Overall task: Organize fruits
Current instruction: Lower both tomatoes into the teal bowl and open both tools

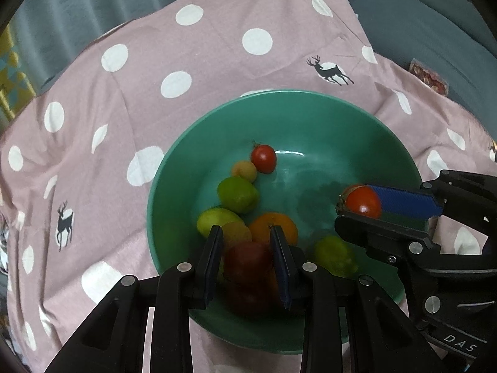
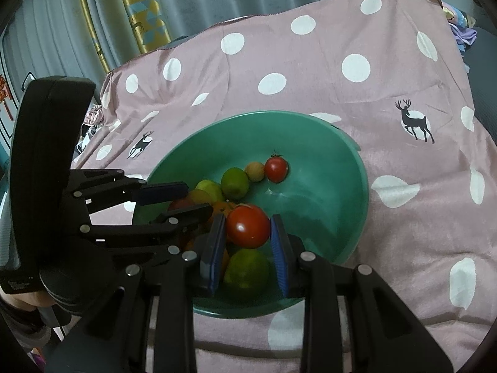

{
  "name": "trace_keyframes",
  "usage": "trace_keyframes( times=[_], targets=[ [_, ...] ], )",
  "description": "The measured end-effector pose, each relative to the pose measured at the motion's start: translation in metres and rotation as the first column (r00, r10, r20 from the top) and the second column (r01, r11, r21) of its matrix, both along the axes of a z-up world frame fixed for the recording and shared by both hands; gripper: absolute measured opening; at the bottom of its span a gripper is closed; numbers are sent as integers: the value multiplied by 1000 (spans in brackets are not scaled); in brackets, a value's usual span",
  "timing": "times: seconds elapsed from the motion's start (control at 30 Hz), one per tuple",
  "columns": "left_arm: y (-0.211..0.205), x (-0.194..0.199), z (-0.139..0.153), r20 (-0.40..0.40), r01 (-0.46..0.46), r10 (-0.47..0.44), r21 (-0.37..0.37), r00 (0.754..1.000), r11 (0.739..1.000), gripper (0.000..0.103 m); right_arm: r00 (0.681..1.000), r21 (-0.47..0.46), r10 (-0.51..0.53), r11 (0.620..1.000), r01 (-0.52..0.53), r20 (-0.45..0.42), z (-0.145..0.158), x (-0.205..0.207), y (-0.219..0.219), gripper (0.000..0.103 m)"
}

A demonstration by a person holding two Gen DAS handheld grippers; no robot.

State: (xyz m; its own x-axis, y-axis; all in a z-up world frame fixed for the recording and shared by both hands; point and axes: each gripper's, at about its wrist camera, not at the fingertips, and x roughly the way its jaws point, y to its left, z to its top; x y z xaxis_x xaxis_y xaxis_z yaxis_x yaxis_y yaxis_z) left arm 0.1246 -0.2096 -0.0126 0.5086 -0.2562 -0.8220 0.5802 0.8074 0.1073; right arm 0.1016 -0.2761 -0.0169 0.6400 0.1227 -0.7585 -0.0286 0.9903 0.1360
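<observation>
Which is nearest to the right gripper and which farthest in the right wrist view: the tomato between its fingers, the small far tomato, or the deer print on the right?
1. Tomato: between the fingers of the right gripper, over the bowl.
2. Small tomato: farther in, on the bowl floor.
3. Deer print: on the cloth beyond the bowl, right.
</observation>
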Motion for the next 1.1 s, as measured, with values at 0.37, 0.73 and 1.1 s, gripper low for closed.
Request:
trace_keyframes(
  times=[0.37, 0.73, 1.1],
  targets=[
    [-3, 1, 0, -1, 9, -9, 22, 1000, 1000, 32, 1000, -6, -2, 1000, 2, -3, 1, 0, 0, 31],
    [-5, 0, -2, -1, 12, -12, 38, 1000, 999, 32, 1000, -5, -9, 1000, 9, -2, 2, -1, -1, 30],
    [-2, -2, 1, 10, -11, 11, 45, 1000, 999, 67, 999, 5, -38, 999, 38, 9, 4, -5, -8, 33]
  ],
)
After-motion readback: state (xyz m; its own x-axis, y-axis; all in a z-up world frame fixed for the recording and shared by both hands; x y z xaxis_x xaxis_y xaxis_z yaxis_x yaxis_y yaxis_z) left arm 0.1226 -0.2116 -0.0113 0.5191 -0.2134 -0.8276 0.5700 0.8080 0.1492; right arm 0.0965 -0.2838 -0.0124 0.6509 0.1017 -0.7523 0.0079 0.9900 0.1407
